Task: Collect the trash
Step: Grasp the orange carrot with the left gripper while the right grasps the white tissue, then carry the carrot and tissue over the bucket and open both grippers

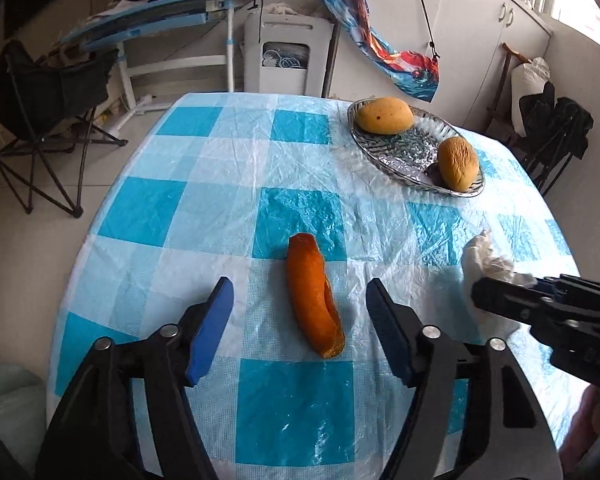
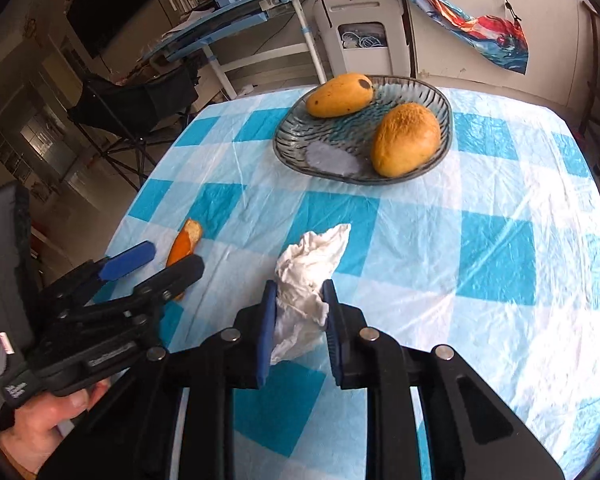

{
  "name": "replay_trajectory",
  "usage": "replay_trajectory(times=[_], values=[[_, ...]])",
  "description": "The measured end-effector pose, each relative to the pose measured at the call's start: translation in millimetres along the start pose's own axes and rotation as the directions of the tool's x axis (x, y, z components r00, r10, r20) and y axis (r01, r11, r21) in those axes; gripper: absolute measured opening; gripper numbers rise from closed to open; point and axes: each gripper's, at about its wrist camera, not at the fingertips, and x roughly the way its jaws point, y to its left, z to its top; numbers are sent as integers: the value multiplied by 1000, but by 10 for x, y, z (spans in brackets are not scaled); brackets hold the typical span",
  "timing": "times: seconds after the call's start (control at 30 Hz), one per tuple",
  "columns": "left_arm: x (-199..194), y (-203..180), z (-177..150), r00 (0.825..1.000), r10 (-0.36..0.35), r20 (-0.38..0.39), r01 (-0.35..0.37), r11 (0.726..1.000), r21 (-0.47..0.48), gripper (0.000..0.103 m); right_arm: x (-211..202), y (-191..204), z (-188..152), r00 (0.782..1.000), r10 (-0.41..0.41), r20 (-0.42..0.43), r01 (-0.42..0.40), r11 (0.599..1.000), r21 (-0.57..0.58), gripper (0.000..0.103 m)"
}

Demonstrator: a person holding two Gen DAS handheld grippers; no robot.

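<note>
Right wrist view: glass dish (image 2: 288,142) sitting in the upper middle of the frame on the blue-and-white checked tablecloth (image 2: 496,248), holding two yellow-brown mangoes (image 2: 340,95), apart from each other. Crumpled white tissue (image 2: 312,276) lying at lower centre, rumpled and peaked, its near end sitting between the blue pads of the right gripper (image 2: 300,312), which are pinching it. Left wrist view: orange peel (image 1: 314,300) lying curled and long at centre frame on the cloth. Left gripper (image 1: 300,308) angling down over it, jaws standing spread either side, pads not touching the peel. A hand (image 2: 40,428) is gripping the left tool's handle at lower left.
</note>
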Motion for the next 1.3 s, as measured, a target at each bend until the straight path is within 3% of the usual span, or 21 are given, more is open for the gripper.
replay_trajectory(times=[0.07, 0.1, 0.27, 0.5, 0.67, 0.9, 1.3], values=[[-51, -58, -42, 1000, -14, -8, 15, 999, 30, 20, -108, 8, -94, 999, 37, 4, -37, 999, 30, 23], [-82, -79, -82, 1000, -24, -14, 25, 999, 46, 16, -167, 26, -149, 998, 58, 9, -59, 997, 45, 23], [-445, -131, -350, 1000, -19, 15, 17, 995, 103, 14, -560, 209, -429, 992, 109, 65, -112, 993, 43, 24], [-1158, -149, -802, 994, -30, 104, 14, 988, 153, 14, -1070, 320, -1064, 980, 112, 164, -121, 992, 47, 29], [-1501, -100, -1166, 992, -44, 121, 24, 987, 157, 14, -1125, 324, -1410, 978, 113, 176, -130, 988, 86, 29], [-1811, -42, -1541, 989, -59, 137, 39, 988, 147, 14, -1155, 505, -1608, 972, 132, 196, -144, 988, 51, 29], [-2082, 61, -1866, 986, -80, 144, 63, 991, 119, 14, -1277, 715, -1917, 955, 155, 252, -152, 988, -30, 29]])
